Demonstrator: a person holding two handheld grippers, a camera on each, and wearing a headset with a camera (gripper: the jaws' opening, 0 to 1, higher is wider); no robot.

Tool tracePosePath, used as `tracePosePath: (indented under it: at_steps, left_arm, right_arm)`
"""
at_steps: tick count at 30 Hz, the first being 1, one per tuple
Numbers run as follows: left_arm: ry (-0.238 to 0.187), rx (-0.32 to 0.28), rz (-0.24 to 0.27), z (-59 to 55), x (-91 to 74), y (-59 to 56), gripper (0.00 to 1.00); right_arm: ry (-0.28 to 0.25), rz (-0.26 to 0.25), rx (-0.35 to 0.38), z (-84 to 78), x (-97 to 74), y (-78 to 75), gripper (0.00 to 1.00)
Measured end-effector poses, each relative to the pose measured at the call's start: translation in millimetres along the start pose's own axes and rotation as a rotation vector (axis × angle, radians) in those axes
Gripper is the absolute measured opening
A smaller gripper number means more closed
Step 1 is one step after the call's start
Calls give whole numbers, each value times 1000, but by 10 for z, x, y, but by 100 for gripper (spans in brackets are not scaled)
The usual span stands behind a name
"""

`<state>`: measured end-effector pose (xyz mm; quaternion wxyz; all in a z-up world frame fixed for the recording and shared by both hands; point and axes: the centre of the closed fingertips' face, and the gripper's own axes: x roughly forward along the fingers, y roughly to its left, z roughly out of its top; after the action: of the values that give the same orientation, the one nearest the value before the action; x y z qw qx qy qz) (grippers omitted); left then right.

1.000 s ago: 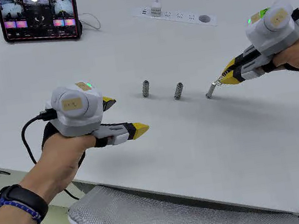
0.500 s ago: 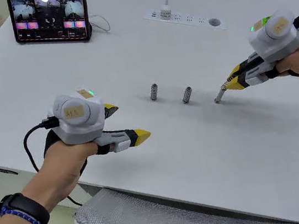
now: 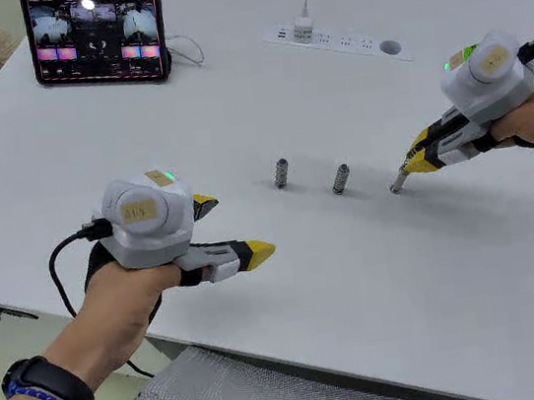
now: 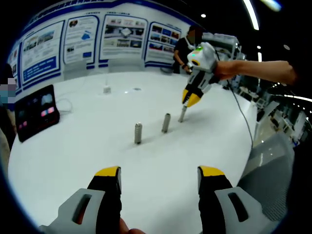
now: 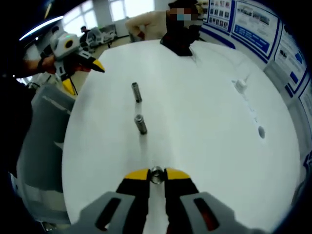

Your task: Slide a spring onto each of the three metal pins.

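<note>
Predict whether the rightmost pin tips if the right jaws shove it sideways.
Probably tips: the rightmost pin is slim, tall, and seems to lean toward the right gripper. Looks metal, so likely stiff. Round, so apt to roll if it falls.

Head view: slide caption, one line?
Right gripper shut on spring at third pin; left gripper open, idle; two pins already carry springs.

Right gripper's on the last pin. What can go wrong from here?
1. The third pin leans under the right gripper, which is shut at its top end. More push could tip it or skid its base along the table.
2. The left gripper hangs open, well apart, so nothing steadies that base.
3. The middle pin stands close by, and a skidding pin might knock it over.
</note>
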<state>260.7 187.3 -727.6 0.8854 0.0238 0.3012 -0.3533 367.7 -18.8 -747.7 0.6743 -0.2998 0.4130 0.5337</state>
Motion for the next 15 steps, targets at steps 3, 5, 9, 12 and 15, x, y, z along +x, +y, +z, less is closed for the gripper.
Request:
tracePosePath:
  at_steps: [3,5,9,12,15]
  left_arm:
    - [-1,1,-1,-1,7,2,64]
    - [0,3,-1,-6,9,7,64]
    - [-1,5,2,-2,1,11,65]
    - [-2,4,5,1,-9,23,65]
    - [-5,2,14,15,-18,46,65]
  right_arm:
    - [4,3,-9,0,21,38,13]
    - [-3,7,3,12,30,43,13]
    - [20,6,-20,-34,88,60,13]
    - [23,3,-20,-51,124,37,13]
    - [31,5,-32,-67,161,49,13]
